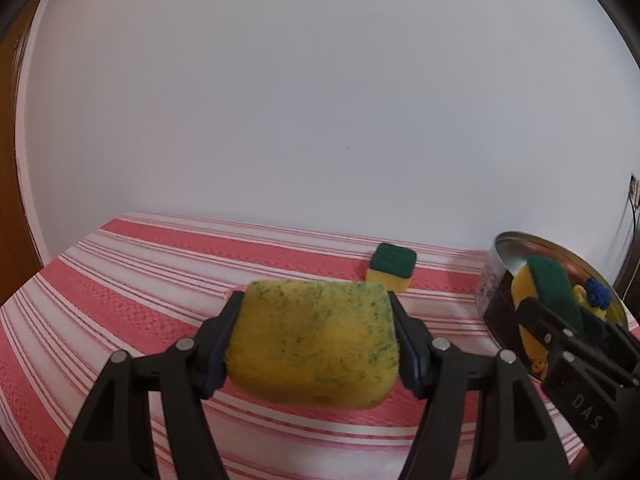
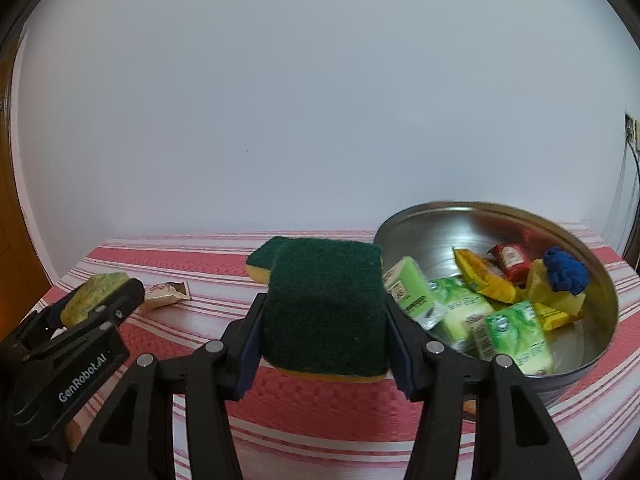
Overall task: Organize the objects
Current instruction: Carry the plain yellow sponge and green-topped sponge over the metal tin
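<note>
My left gripper [image 1: 314,300] is shut on a yellow sponge [image 1: 312,344] flecked with green, held yellow side up above the striped cloth. From the right wrist view, that gripper [image 2: 92,300] and its sponge [image 2: 98,290] show at the left. My right gripper [image 2: 322,300] is shut on a second sponge [image 2: 324,308], green scouring side up, just left of the metal bowl [image 2: 440,216]. In the left wrist view the right gripper [image 1: 572,316] holds its sponge [image 1: 548,284] in front of the bowl [image 1: 500,248]. A third sponge [image 1: 391,266] [image 2: 260,260] lies green side up on the cloth, farther back.
The bowl holds several green packets [image 2: 508,336], yellow packets [image 2: 484,280], a red sachet [image 2: 510,260] and a blue item [image 2: 566,272]. A small beige sachet [image 2: 166,292] lies on the red-and-white striped cloth [image 2: 320,408]. A white wall rises behind the table.
</note>
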Demonstrator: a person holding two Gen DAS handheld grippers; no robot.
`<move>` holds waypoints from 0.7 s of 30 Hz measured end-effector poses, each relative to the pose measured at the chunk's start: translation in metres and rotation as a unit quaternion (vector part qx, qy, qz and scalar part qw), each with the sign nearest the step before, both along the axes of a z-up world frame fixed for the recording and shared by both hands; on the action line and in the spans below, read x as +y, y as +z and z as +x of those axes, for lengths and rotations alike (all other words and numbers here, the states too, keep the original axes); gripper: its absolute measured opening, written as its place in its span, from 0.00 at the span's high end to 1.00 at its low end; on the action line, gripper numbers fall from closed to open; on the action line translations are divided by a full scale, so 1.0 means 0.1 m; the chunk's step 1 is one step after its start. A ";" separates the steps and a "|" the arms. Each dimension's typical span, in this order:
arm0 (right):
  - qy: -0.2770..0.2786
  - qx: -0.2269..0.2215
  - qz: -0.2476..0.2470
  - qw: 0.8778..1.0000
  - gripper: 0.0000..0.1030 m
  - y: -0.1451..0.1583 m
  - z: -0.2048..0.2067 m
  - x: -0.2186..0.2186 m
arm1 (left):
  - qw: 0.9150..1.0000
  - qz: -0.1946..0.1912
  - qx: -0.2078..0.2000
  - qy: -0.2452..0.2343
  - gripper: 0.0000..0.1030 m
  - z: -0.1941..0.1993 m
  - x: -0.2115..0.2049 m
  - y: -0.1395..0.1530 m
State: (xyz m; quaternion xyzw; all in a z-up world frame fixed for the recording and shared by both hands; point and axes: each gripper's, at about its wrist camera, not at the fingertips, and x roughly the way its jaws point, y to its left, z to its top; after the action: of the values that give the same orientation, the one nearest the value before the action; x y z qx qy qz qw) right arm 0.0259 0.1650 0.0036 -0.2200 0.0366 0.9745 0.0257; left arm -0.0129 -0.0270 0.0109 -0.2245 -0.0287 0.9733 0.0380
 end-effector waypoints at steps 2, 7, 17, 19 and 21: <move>-0.002 0.008 0.011 1.000 0.45 0.03 0.06 0.02 | 1.000 0.003 -0.002 -0.004 0.35 0.01 0.05 0.00; -0.011 0.028 0.033 0.999 0.45 0.06 0.17 0.15 | 1.000 0.010 -0.009 -0.016 0.35 0.04 0.18 0.01; -0.033 0.041 0.037 0.998 0.45 0.13 0.26 0.48 | 0.999 0.011 -0.004 -0.043 0.35 0.14 0.54 0.09; -0.041 0.044 0.038 0.997 0.45 0.15 0.28 0.57 | 0.999 0.014 -0.005 -0.048 0.35 0.15 0.59 0.11; -0.049 0.045 0.039 0.997 0.45 0.15 0.27 0.68 | 0.998 0.015 -0.004 -0.053 0.35 0.15 0.66 0.13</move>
State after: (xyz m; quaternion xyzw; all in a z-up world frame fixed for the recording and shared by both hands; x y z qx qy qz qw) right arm 0.0533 0.2326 0.0188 -0.1724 0.0106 0.9817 0.0798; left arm 0.0024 0.0389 0.0240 -0.2294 -0.0319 0.9684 0.0927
